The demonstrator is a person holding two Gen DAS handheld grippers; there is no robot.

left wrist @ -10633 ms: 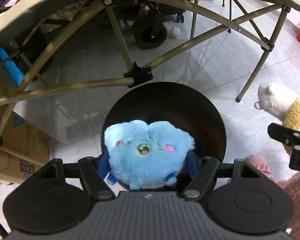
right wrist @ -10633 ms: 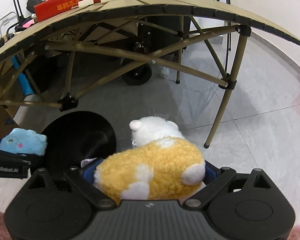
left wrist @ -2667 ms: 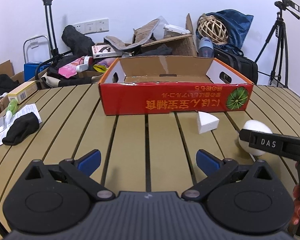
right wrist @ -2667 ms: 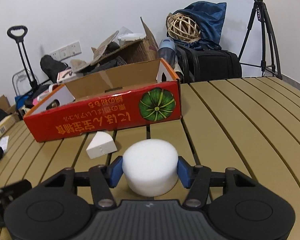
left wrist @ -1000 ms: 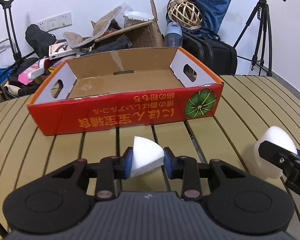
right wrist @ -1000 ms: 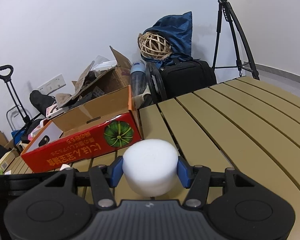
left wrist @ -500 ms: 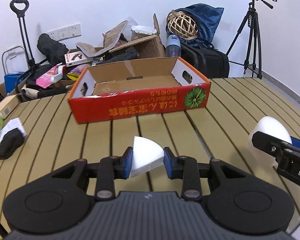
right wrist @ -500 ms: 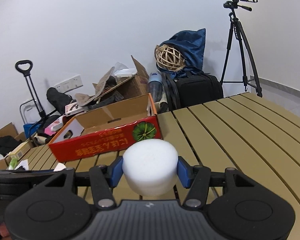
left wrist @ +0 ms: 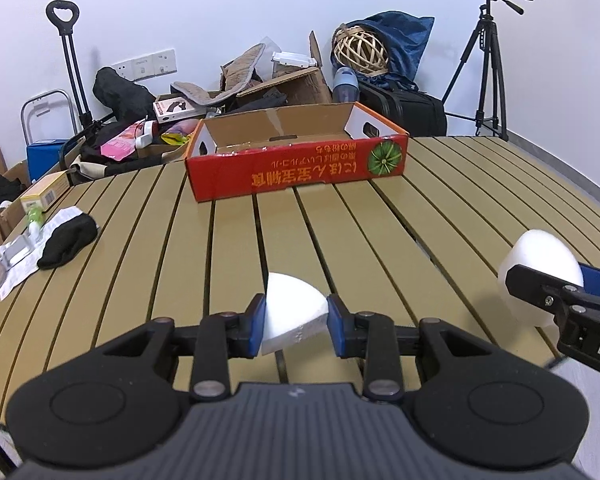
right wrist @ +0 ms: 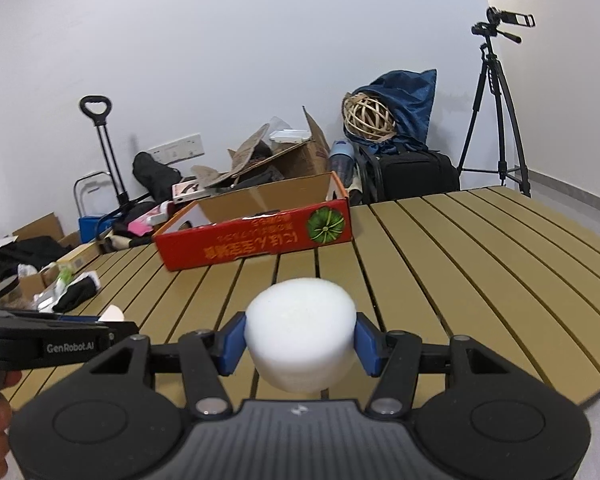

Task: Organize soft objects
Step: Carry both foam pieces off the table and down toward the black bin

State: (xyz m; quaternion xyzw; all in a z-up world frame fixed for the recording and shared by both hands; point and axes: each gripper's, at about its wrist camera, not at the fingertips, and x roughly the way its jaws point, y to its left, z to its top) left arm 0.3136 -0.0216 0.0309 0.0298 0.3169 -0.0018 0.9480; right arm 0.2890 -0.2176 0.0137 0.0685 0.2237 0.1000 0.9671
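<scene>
Left tongs (left wrist: 296,320) pinch a white foam wedge (left wrist: 290,318) above the slatted table (left wrist: 140,240).

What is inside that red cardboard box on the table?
The red box looks empty: only its bare brown inner walls and a strip of pale floor show in the left wrist view. Its front wall hides the near part of the floor, so something low lying there could go unseen.

Two white foam pieces are in view above a slatted table (left wrist: 440,208): one wedge (left wrist: 292,312) and one round cylinder (right wrist: 300,344), each clamped in one of two grippers, the left gripper (left wrist: 294,322) and the right gripper (right wrist: 300,346). One red cardboard box (left wrist: 300,168) stands open on the table, and one black sock (left wrist: 66,246) lies near its left edge. One tripod (left wrist: 488,76) carrying one camera stands by the wall.
</scene>
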